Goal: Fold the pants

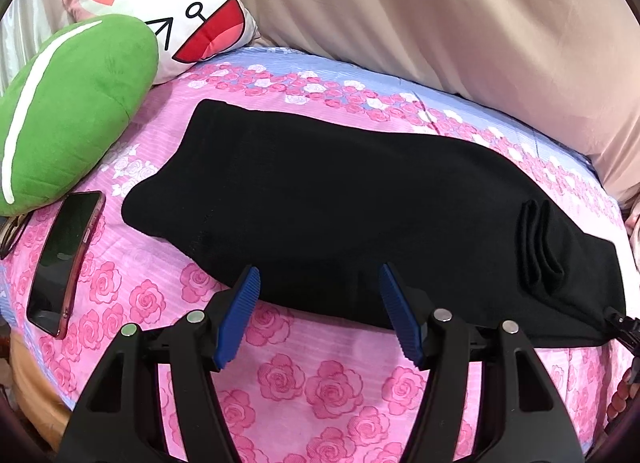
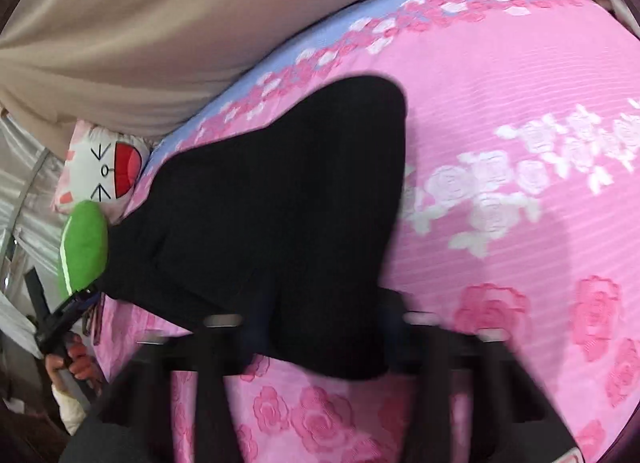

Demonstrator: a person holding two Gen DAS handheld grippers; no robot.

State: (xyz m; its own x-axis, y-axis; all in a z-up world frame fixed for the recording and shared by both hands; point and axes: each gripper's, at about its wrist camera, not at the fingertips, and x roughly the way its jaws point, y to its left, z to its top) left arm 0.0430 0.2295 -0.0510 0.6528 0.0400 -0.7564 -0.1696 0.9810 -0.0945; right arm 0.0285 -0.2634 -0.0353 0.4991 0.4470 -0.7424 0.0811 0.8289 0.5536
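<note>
the black pants (image 1: 340,207) lie lengthwise across the middle of the frame on the pink rose bed (image 1: 328,387). the left gripper (image 1: 320,303) hovers at their near edge, fingers wide, holding nothing. the right gripper (image 2: 316,343) is blurred over the pants' end; i cannot tell its fingers' state. a phone (image 1: 66,259) lies at left.

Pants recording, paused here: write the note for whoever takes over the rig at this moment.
Left gripper: open, fingers at the near edge of the pants, gripping nothing.
Right gripper: blurred, at the pants' end; whether it grips is unclear.
Pants: black, lying lengthwise on the pink bedsheet, already narrowed to a long strip.
Left to do: fold the strip end to end.
Note: phone lies beside the pants.
</note>
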